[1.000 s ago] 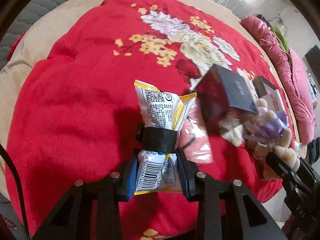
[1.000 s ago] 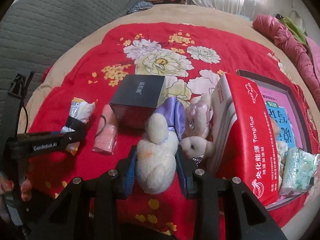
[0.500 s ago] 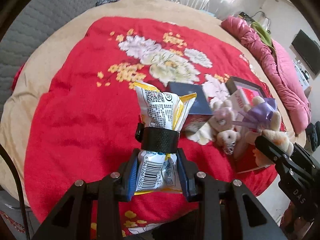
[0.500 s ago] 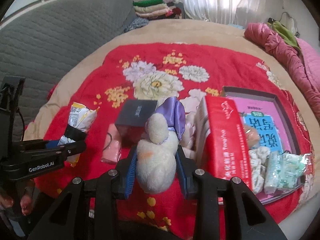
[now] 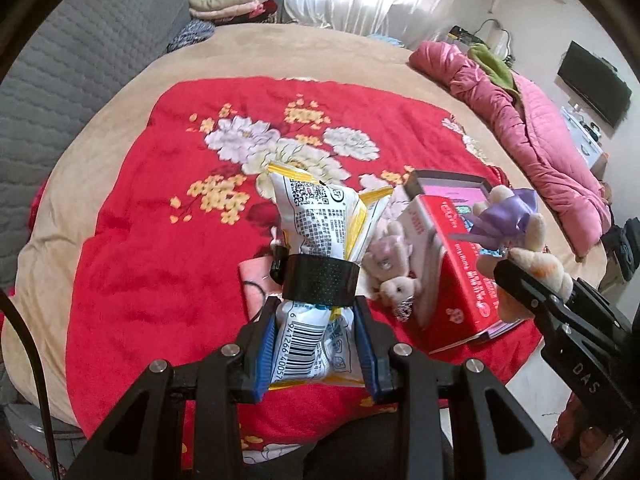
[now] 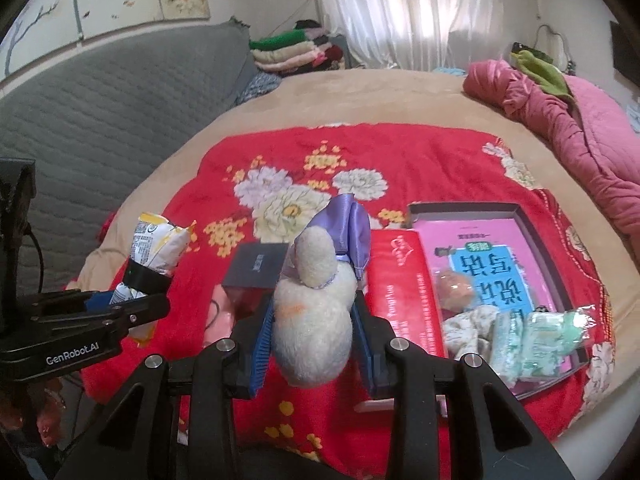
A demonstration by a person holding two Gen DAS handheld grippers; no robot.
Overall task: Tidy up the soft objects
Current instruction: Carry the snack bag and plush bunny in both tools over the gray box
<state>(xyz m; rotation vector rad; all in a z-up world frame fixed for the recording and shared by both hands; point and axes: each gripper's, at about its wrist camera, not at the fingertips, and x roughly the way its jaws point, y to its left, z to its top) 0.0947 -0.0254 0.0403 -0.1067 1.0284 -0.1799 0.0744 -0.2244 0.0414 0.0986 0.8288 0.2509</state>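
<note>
Above the red floral blanket (image 6: 304, 160), both grippers carry a soft item, mid-transfer toward the open box.

Over the blanket's near half, the left gripper (image 5: 316, 340) is clamped on the lower end of a snack packet (image 5: 320, 220) bound with a black band, held clear of the bedding; the right gripper (image 6: 312, 344) is clamped on the body of a cream plush toy (image 6: 312, 312) with a purple bow, also off the surface. The open box (image 6: 540, 232), to the right on the blanket, already holds tissue packs (image 6: 536, 336) and other soft things, with its red lid (image 6: 404, 292) propped against its left wall. A small pink plush (image 5: 388, 256), a pink packet (image 5: 256, 280) and a dark box (image 6: 256, 268) lie beside it. The step in hand looks like carrying; next, each load needs bringing over the box's free space, lowering past the lid and releasing.
</note>
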